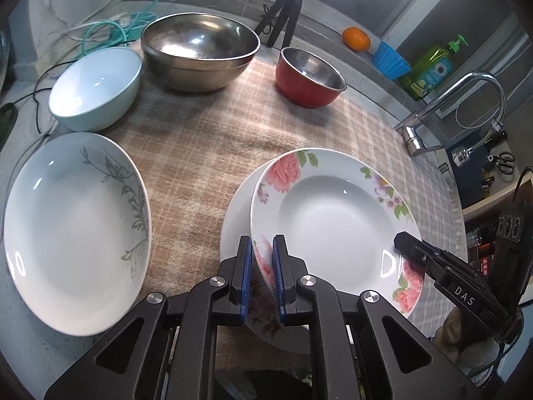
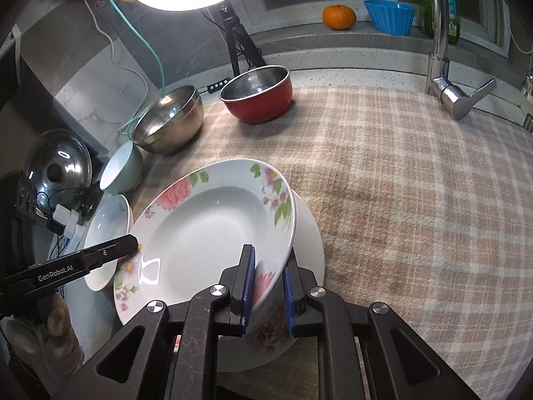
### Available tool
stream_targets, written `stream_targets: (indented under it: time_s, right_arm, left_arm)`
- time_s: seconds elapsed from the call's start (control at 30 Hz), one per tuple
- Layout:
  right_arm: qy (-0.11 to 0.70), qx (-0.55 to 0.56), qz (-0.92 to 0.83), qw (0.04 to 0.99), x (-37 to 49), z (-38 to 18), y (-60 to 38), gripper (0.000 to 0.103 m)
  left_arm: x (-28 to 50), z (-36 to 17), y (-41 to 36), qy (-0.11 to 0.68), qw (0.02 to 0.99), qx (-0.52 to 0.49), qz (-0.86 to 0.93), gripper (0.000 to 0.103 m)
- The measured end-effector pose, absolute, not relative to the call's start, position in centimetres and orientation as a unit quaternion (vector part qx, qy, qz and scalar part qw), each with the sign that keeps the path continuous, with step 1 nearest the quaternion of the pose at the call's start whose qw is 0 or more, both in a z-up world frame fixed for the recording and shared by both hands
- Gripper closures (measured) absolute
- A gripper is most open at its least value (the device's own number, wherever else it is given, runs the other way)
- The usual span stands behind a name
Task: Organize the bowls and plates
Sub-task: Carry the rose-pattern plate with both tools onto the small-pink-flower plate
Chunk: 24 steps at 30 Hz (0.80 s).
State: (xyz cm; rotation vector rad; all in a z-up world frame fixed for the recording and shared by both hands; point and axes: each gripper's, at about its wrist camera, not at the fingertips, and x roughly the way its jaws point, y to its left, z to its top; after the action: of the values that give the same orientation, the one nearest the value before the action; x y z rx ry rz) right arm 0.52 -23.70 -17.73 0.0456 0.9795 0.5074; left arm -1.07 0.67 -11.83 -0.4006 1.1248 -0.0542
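Observation:
A pink-flowered deep plate (image 1: pixel 333 213) (image 2: pixel 216 226) is held tilted over a plain white plate (image 1: pixel 233 230) (image 2: pixel 309 233) on the checked cloth. My left gripper (image 1: pixel 263 266) is shut on the flowered plate's left rim. My right gripper (image 2: pixel 268 283) straddles its opposite rim with a small gap at the outer pad; it also shows in the left wrist view (image 1: pixel 433 263). A grey-leaf white plate (image 1: pixel 73 230) (image 2: pixel 106 230) lies at the left. Behind stand a light blue bowl (image 1: pixel 96 86) (image 2: pixel 121 170), a steel bowl (image 1: pixel 200 53) (image 2: pixel 170 120) and a red bowl (image 1: pixel 309 76) (image 2: pixel 260 93).
A faucet (image 1: pixel 459 106) (image 2: pixel 446 66) stands at the right. An orange (image 2: pixel 338 16), a blue cup (image 2: pixel 389 16) and a green soap bottle (image 1: pixel 433 63) sit on the back ledge. A ring-light tripod (image 1: pixel 283 10) and cables are at the back; a pot lid (image 2: pixel 58 163) lies left.

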Motion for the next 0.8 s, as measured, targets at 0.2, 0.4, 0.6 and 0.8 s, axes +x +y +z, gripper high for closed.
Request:
stream_targets:
  time_s: [0.2,0.4,0.6,0.8]
  right_arm:
    - [0.467,0.016,0.240,0.851,0.3,-18.3,-23.4,0.089]
    - [0.473,0.011,0.239,0.848,0.2,-19.0,-23.2,0.089]
    - [0.476,-0.002,0.236,0.847,0.2,-19.4,-22.9,0.088]
    - [0.495,-0.016,0.228,0.838,0.6,-20.4,-22.8,0.086]
  left_arm:
    - [-1.2,-12.5,0.9,0.534,0.824,-0.189,-0.023,0.092]
    - [-1.4,-13.2,1.0,0.541,0.820,-0.187,-0.021,0.092]
    - [-1.4,-13.6,1.0,0.544,0.819,-0.181,-0.021,0.092]
    - [-1.5,-14.2,0.7,0.549,0.817,-0.172,-0.022,0.093]
